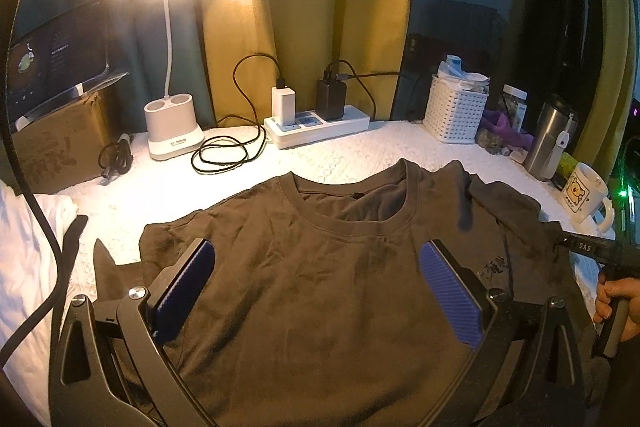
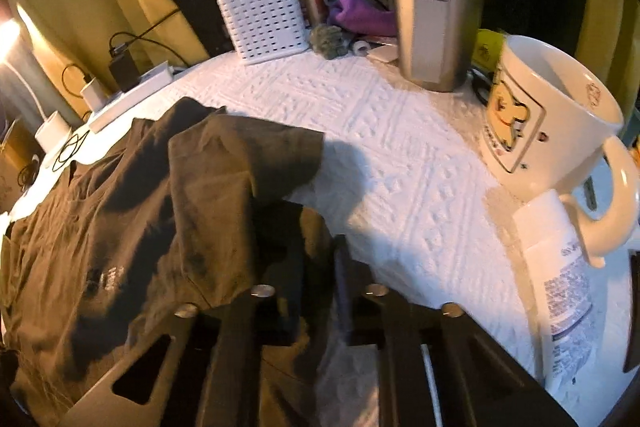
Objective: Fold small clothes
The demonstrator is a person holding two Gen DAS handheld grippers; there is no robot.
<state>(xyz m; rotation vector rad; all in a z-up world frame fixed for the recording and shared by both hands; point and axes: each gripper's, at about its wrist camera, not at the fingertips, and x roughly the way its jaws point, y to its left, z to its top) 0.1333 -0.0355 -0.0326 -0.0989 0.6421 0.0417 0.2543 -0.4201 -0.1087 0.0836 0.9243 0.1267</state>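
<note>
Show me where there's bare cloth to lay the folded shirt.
Free: the white cloth between the shirt and the steel flask, and the strip between the collar and the power strip. Crowded: right edge by the mug, back corner around the basket.

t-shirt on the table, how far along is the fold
Barely begun. Done: the brown t-shirt lies spread flat, collar away, on the white table cover. In hand: the right tongs have shut on its sleeve edge; the left tongs hover open over the chest. Left: every fold, as no part is turned over yet.
</note>
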